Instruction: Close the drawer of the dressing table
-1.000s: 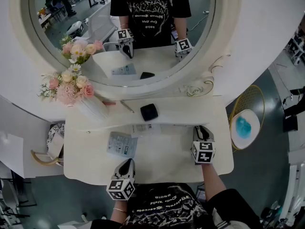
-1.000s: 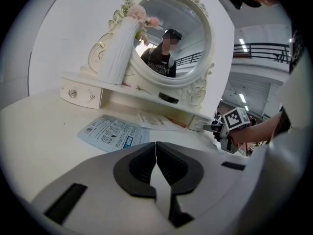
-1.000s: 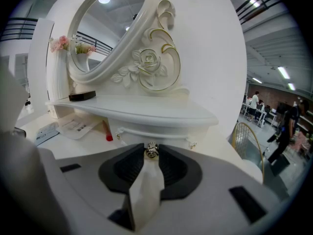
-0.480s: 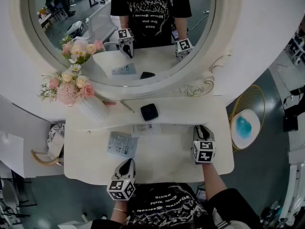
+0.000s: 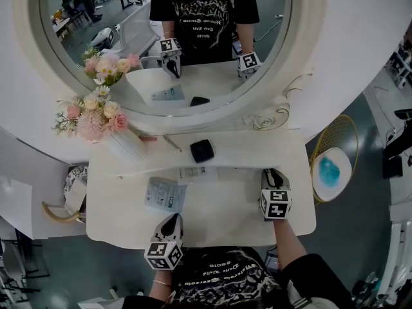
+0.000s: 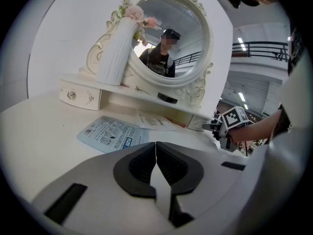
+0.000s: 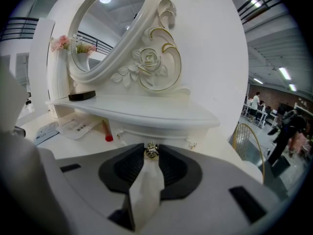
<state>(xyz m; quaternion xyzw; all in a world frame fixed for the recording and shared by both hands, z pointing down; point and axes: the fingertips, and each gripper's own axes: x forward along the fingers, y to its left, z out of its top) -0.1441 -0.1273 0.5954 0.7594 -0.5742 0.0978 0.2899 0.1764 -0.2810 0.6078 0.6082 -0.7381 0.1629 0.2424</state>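
Observation:
The white dressing table (image 5: 212,221) has a small drawer (image 7: 161,132) under the right end of its shelf. My right gripper (image 7: 152,152) is shut on that drawer's gold knob (image 7: 152,150), which sits pinched between the pads; in the head view this gripper (image 5: 273,173) is at the table's right side. How far the drawer stands out I cannot tell. My left gripper (image 6: 156,147) is shut with nothing in it and hovers at the table's front edge (image 5: 172,219), left of centre.
On the table lie a blue sachet (image 5: 165,195), a paper leaflet (image 5: 196,173) and a red lipstick (image 7: 107,133). The shelf carries a black compact (image 5: 201,151) and a vase of flowers (image 5: 122,143). A round gold-rimmed stand (image 5: 331,172) is at the right.

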